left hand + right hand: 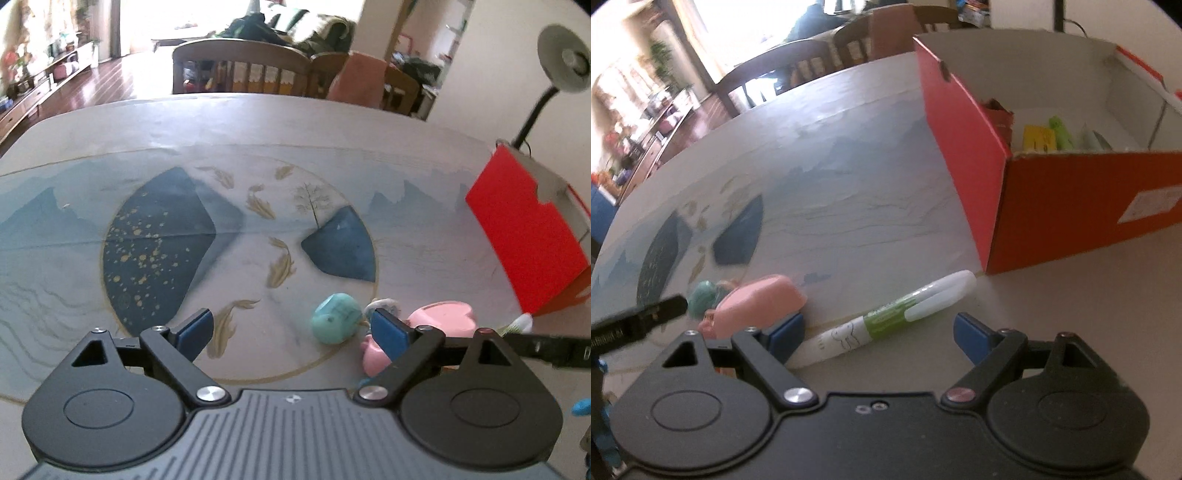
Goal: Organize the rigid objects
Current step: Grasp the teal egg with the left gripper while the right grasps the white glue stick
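Some things already lay in the red box (1071,206). The pen (886,317), pink toy (761,299) and green toy (336,319) waited on the table (258,122). Both the left gripper (295,328) and right gripper (882,332) were wide and empty.

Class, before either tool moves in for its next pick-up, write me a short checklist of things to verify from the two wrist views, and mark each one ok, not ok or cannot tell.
1. Right tool open, nothing held: ok.
2. Marker pen lies between the right tool's fingers, not yet pinched: ok.
3. Left tool open and empty: ok.
4. Teal toy lies free on the table mat, between the left tool's fingers: ok.
5. Red box is open on top, with room inside: ok.
6. Pink toy clear of the left tool's finger: cannot tell.
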{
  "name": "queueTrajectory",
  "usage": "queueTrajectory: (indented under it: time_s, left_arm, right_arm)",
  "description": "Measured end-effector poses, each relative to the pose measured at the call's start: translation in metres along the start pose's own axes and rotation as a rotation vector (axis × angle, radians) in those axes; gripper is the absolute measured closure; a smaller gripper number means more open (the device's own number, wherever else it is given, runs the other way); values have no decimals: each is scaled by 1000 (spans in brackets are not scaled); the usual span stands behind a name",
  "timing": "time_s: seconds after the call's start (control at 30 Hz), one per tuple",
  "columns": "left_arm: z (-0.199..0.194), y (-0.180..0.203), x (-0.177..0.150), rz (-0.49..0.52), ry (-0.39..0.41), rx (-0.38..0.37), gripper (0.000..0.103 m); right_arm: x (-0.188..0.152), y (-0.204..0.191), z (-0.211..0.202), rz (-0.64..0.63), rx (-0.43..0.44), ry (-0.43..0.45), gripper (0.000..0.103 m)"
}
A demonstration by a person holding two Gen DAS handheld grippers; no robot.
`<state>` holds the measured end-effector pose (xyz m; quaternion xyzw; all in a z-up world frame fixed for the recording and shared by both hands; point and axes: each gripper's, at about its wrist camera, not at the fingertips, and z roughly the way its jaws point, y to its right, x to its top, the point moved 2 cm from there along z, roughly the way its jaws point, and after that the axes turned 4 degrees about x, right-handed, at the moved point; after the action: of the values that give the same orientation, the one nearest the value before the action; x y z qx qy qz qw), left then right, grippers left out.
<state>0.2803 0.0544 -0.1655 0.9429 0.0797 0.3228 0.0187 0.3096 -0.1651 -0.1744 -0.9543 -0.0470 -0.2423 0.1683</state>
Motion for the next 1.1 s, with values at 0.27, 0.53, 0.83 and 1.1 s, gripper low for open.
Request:
queueTrajectory:
  time_s: [0.27,0.53,0.83,1.1]
  left_arm:
    - [20,2,0,70,-17,21,10]
    - [29,11,5,98,-13,21,10]
    - [30,14,-4,115,-9,77,11]
    - [27,12,-6,111,4,102,22]
  right_arm:
    - [2,5,15,66,-66,-9,19]
    - [4,-7,24,40,-139,-16,19]
    - [-4,-15,26,-43,-208,-24,26]
    - [-25,-11,14,-168,-191,-20,36]
